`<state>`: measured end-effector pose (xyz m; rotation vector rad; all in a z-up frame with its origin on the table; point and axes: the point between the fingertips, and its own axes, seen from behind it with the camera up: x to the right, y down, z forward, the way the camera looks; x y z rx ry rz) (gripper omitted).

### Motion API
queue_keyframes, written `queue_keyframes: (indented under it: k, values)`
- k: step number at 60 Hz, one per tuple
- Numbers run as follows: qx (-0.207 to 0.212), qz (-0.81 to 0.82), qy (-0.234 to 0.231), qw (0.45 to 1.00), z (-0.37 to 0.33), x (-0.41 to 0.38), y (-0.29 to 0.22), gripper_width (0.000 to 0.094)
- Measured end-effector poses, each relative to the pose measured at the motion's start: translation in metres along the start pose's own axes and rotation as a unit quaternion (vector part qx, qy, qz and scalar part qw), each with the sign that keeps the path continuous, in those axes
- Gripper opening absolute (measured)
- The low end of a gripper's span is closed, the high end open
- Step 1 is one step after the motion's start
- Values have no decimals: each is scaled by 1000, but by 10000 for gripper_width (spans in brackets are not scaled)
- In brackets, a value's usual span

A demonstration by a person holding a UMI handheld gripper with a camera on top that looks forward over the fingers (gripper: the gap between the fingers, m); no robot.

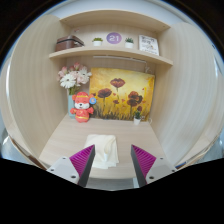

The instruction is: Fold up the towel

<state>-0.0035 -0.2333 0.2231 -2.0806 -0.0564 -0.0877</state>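
Observation:
A cream-white towel [103, 150] lies folded and slightly rumpled on the light wooden desk [108, 130], near its front edge. My gripper [113, 162] is open, its two fingers with magenta pads [83, 158] standing wide apart. The towel sits between the fingers and just ahead of them, closer to the left finger, with a gap to the right one. Nothing is held.
At the back of the desk stand an orange fox toy [81, 105], white flowers [73, 77], a poppy painting [122, 96] and a small potted plant [137, 116]. A shelf [110, 53] above holds a box, small pots and a framed picture. Side walls enclose the desk.

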Motion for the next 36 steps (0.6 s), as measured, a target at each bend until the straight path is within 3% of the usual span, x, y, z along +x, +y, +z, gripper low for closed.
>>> queue_keyframes:
  k: [14,36]
  values:
    - [-6,8,0,1000,-49,-3,28,709]
    - [7,13,1,1000,-80,-7,31,709]
